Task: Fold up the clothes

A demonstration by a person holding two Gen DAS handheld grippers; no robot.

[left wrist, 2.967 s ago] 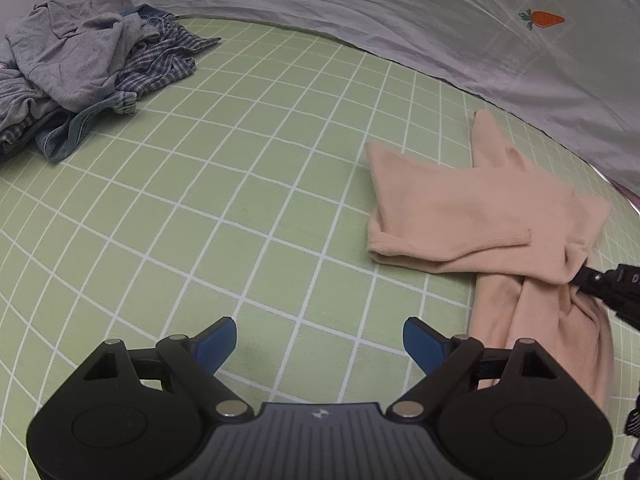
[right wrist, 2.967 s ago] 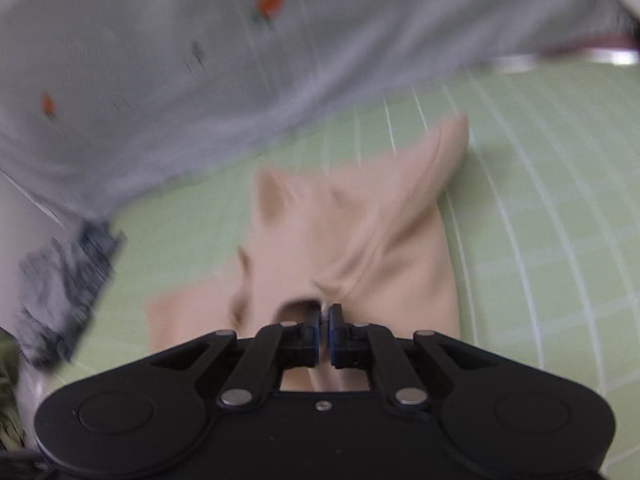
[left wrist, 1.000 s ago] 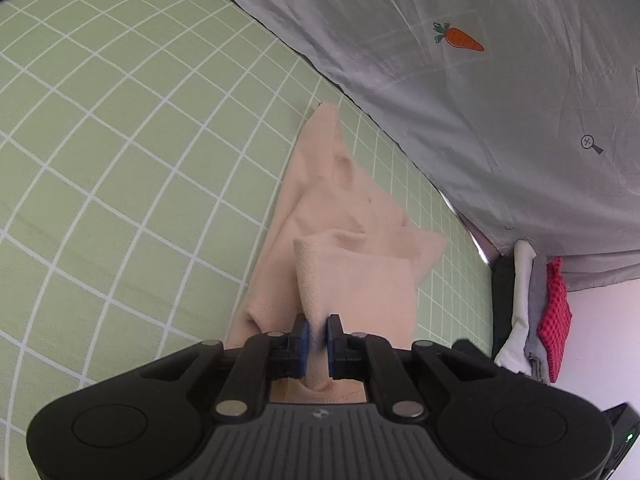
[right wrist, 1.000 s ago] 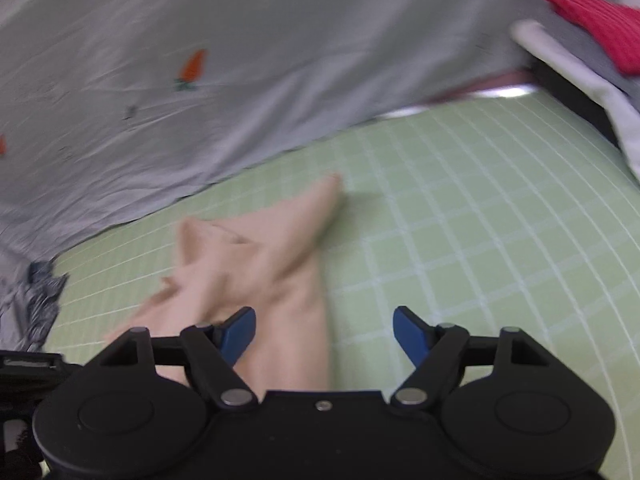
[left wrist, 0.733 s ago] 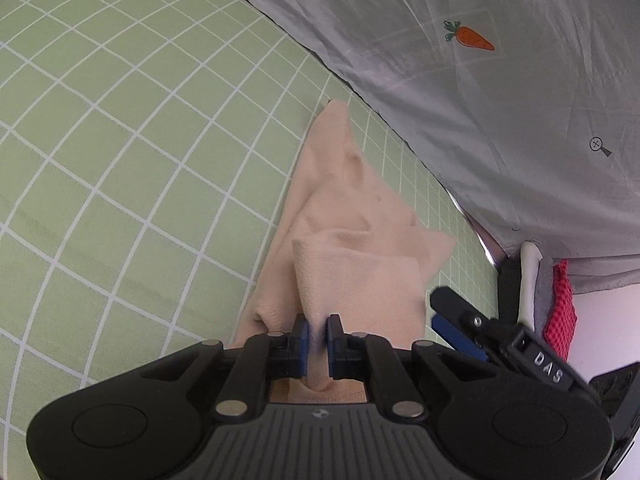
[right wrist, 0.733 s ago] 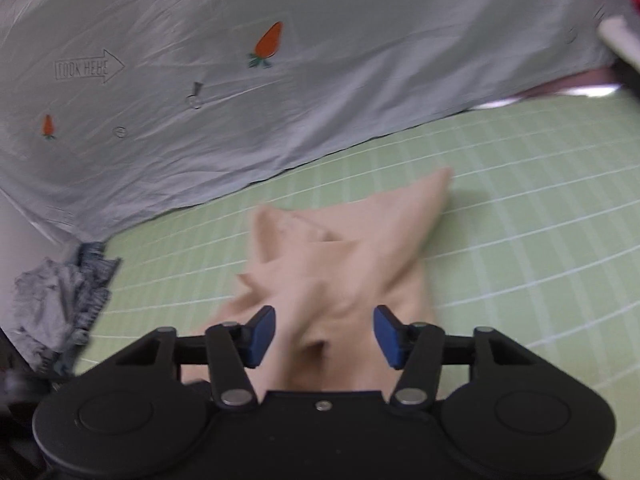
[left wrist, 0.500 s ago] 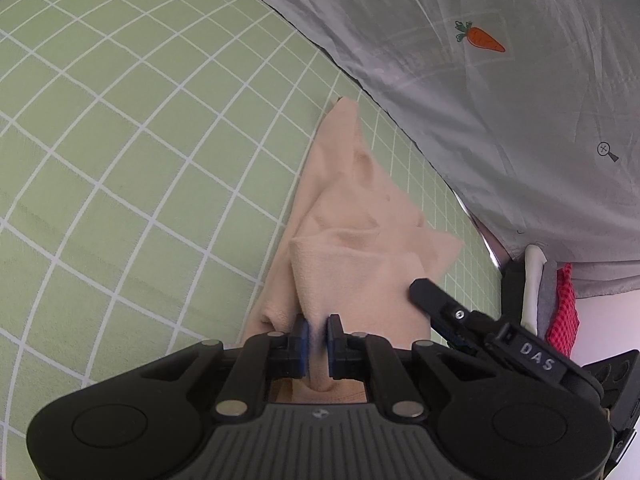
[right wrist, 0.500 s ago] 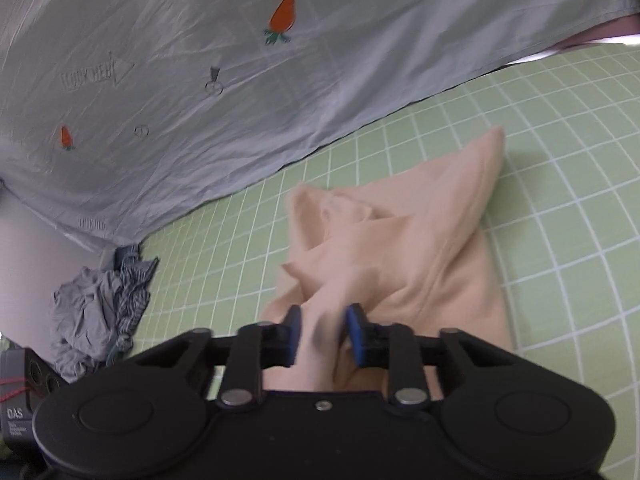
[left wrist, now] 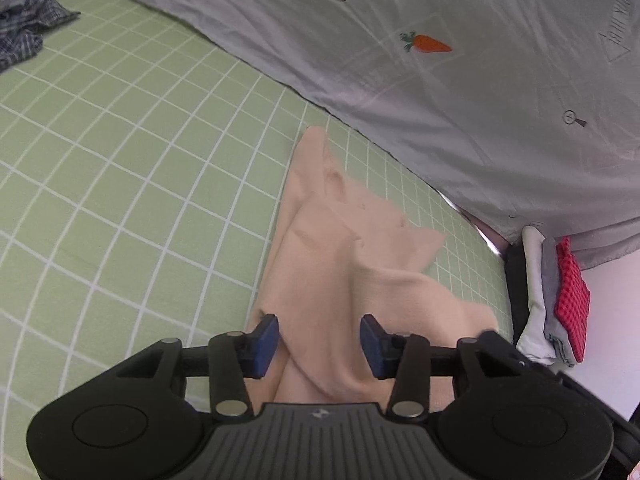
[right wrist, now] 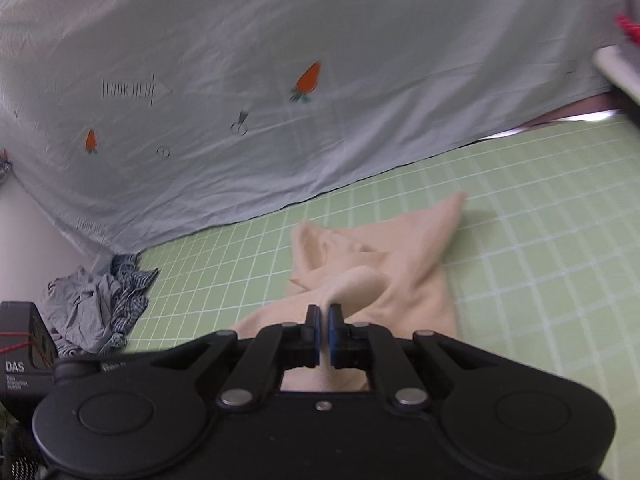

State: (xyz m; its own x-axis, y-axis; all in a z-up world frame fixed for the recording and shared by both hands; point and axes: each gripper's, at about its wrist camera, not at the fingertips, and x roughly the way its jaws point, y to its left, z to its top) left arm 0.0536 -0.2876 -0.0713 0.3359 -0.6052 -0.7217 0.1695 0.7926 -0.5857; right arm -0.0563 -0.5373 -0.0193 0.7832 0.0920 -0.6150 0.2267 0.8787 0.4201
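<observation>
Peach garment [left wrist: 344,264] on green gridded sheet [left wrist: 120,168]; one gripper clamped on it, the other spread.

Right gripper [right wrist: 324,330]: jaws pinched together on a raised fold of the garment at lower centre of its frame; left gripper [left wrist: 319,340]: blue pads apart, straddling the cloth at lower centre, not clamping; garment lies rumpled mid-frame, one point toward the grey carrot-print sheet [left wrist: 440,60]; pile of grey and checked clothes [right wrist: 96,304] at left; folded stack [left wrist: 560,300] at right edge.

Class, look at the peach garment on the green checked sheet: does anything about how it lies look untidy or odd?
Yes. The peach garment lies bunched and crooked on the green checked sheet, one corner sticking out, a raised fold pinched by the right gripper.
</observation>
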